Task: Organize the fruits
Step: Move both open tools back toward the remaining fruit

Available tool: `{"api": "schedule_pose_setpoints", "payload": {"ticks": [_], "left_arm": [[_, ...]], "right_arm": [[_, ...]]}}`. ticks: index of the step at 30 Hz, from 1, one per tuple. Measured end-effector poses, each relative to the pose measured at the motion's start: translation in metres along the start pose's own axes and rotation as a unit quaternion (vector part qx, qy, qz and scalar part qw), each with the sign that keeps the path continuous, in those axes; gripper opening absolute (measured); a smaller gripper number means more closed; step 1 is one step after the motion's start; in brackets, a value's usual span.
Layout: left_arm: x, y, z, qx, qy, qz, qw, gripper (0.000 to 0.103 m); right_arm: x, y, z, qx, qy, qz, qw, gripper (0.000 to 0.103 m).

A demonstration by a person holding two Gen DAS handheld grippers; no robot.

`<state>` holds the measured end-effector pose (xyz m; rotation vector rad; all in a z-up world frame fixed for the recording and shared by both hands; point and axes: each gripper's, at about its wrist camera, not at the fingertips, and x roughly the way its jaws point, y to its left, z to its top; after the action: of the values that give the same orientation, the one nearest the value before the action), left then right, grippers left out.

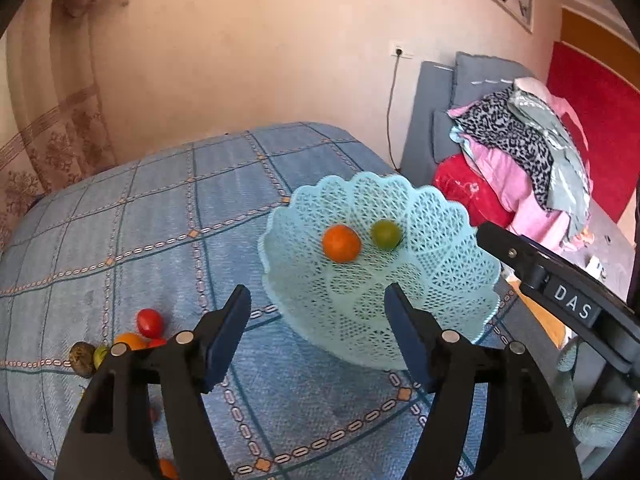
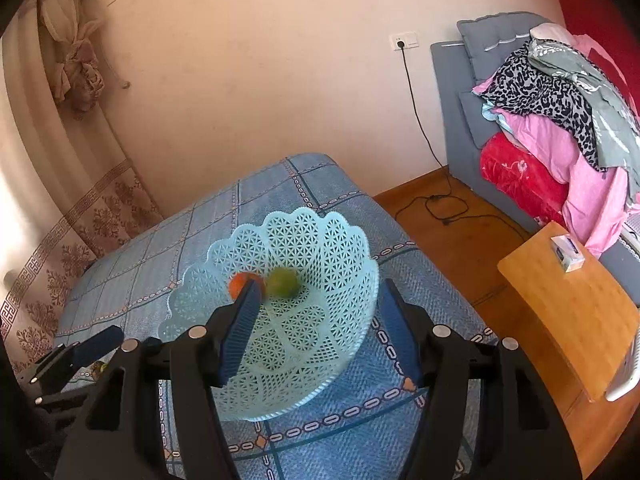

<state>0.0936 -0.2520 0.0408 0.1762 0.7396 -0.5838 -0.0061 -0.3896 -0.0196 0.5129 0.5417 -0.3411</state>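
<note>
A blue checked bedspread (image 1: 160,208) covers the bed, by a peach wall (image 1: 260,60) and a tied curtain (image 2: 72,60). The lace basket (image 1: 440,240) sits on it, holding an orange fruit (image 1: 341,243) and a green fruit (image 1: 386,234). More fruits (image 1: 132,336) lie well apart to the left. Both the left gripper (image 1: 320,336) and the right gripper (image 2: 316,328) have their fingers apart, holding nothing.

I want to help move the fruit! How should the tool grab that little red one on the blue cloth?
Grip the red fruit across its narrow middle, coming down from above with the open left tool. It is a small oval that stands a bit apart at the top of the pile; the orange fruit crowds its lower side, so one pad is probably best slid in from the bare cloth above it.
</note>
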Motion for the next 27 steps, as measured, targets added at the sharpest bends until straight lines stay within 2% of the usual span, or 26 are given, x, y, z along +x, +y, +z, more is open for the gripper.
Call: {"api": "schedule_pose_setpoints", "payload": {"ticks": [3,11,13,27], "left_arm": [[-0.007,0.007,0.000,-0.009,-0.007,0.009,0.9999,0.081],[-0.028,0.025,0.002,-0.030,-0.019,0.021,0.9991,0.082],[-0.034,0.029,0.001,-0.032,-0.024,0.031,0.9987,0.085],[-0.070,0.092,-0.008,-0.070,-0.041,0.098,0.9919,0.085]], "right_arm": [[-0.002,0.002,0.000,0.000,-0.003,0.003,1.000,0.063],[-0.005,0.006,-0.001,-0.002,-0.004,0.009,1.000,0.063],[-0.007,0.005,-0.001,-0.003,-0.008,0.011,1.000,0.063],[-0.015,0.012,-0.005,-0.016,-0.016,0.024,0.999,0.065]]}}
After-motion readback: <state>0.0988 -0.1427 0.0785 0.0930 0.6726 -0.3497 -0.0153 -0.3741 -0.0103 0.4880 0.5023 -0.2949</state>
